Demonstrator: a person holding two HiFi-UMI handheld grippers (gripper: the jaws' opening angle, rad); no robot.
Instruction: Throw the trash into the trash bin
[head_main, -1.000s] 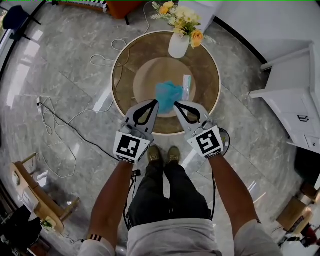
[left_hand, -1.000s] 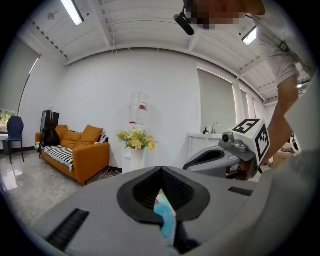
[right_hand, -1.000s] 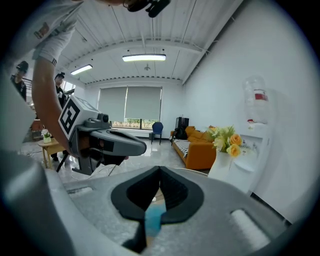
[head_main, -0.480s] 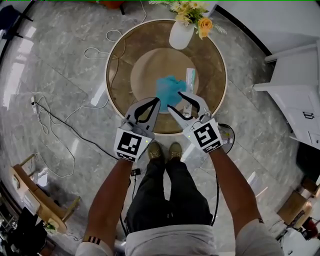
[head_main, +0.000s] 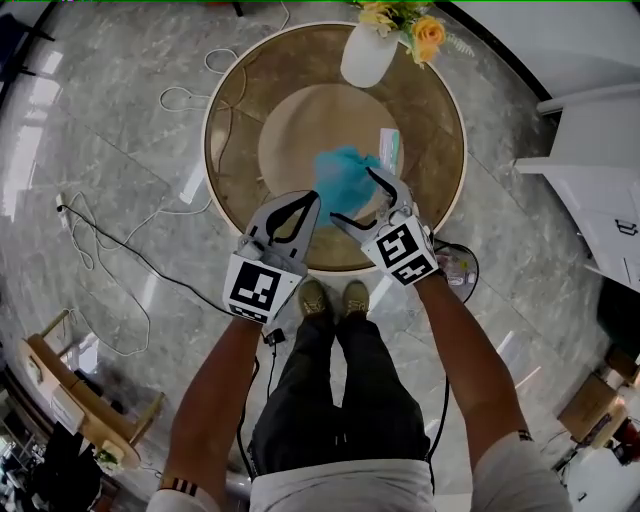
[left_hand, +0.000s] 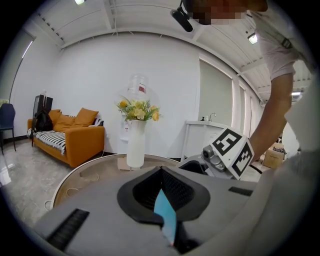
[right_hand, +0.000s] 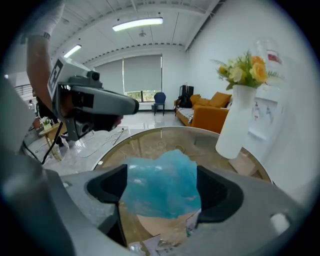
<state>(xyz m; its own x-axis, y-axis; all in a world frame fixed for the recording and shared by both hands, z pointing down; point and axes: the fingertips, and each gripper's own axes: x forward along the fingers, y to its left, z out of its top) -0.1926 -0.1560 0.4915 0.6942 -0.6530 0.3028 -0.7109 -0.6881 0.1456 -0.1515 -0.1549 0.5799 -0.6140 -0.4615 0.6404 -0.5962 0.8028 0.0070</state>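
A crumpled blue piece of trash (head_main: 338, 178) lies on the round wooden table (head_main: 235, 150), on its paler centre disc. My right gripper (head_main: 353, 196) is low over the table with its jaws opening. The blue trash (right_hand: 160, 182) sits between them, and the pads do not press on it. My left gripper (head_main: 310, 204) hovers just left of the trash near the table's front edge, jaws shut with tips meeting. A sliver of blue shows through their gap in the left gripper view. A small dark bin (head_main: 456, 266) stands on the floor to the right.
A clear wrapper (head_main: 390, 150) lies beside the blue trash. A white vase (head_main: 364, 56) with yellow flowers stands at the table's far edge. Cables (head_main: 110, 235) trail over the marble floor at left. White cabinets (head_main: 600, 190) stand at right. My feet are by the table.
Both grippers have sunk toward the table. The right gripper, shut a second ago, has opened and tipped down so that its jaws now flank the blue trash.
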